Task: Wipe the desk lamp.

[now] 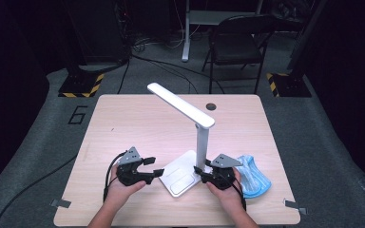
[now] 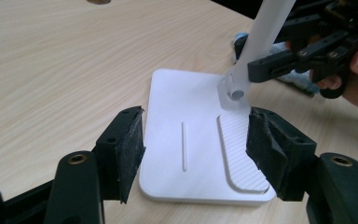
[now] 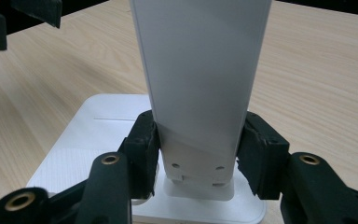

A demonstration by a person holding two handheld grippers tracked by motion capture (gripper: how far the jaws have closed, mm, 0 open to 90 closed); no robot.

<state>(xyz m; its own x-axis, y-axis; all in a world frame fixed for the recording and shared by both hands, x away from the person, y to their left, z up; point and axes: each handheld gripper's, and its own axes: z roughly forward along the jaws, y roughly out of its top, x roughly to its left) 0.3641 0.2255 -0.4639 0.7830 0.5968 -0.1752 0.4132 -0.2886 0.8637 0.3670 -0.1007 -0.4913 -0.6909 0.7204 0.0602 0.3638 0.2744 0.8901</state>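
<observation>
A white desk lamp stands on the wooden table (image 1: 123, 123), with a flat base (image 1: 180, 178), an upright stem (image 1: 202, 145) and a long head (image 1: 180, 104) slanting up to the far left. My right gripper (image 3: 198, 149) is shut on the stem (image 3: 198, 70) just above the base (image 3: 98, 126), pads pressed against both sides. In the high view the right gripper (image 1: 200, 173) sits at the base's right side. My left gripper (image 1: 154, 167) is open at the base's left edge. Its pads (image 2: 130, 149) stand wide apart over the near end of the base (image 2: 186, 116), holding nothing.
A crumpled blue bag (image 1: 253, 175) lies just right of my right hand. A round cable hole (image 1: 211, 106) sits near the table's far edge. A black folding chair (image 1: 237, 42) stands on the floor beyond the table.
</observation>
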